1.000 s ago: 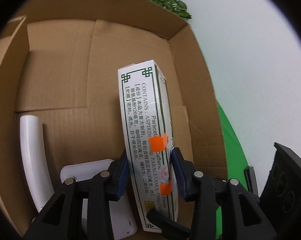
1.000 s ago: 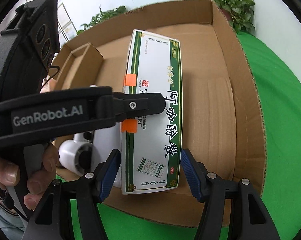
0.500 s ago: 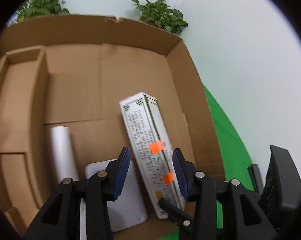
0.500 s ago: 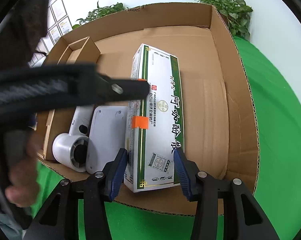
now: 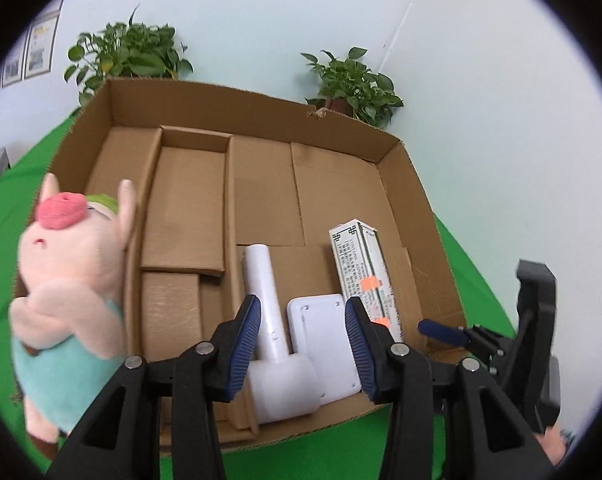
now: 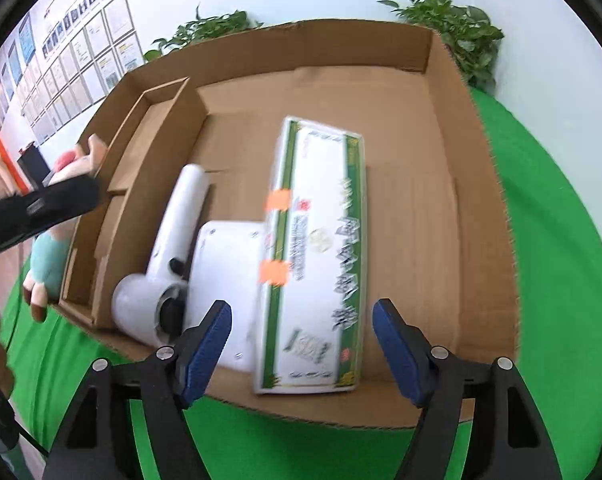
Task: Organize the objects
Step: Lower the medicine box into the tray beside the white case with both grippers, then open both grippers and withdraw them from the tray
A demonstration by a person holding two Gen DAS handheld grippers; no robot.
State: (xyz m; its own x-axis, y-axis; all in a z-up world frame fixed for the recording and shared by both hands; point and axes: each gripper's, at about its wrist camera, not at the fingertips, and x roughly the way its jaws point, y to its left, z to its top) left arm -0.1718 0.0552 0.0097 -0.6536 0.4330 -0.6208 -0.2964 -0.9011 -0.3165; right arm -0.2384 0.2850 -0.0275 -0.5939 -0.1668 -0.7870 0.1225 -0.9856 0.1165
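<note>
A white and green medicine box lies in the cardboard box, its left edge propped on a flat white device. In the left wrist view the medicine box shows edge-on beside the flat device. My left gripper hangs open above the cardboard box's near rim with nothing between its pads. My right gripper is over the near end of the medicine box; its jaws are opening and the pads stand clear of the box's sides.
A white hair-dryer-like tool lies left of the flat device. Cardboard dividers fill the box's left part. A pink plush pig leans outside the left wall. Green cloth covers the table. Potted plants stand behind.
My left gripper let go of the medicine box and drew back and up, so the whole cardboard box and the pig came into view. The medicine box settled lower. The right jaws narrowed, then widened.
</note>
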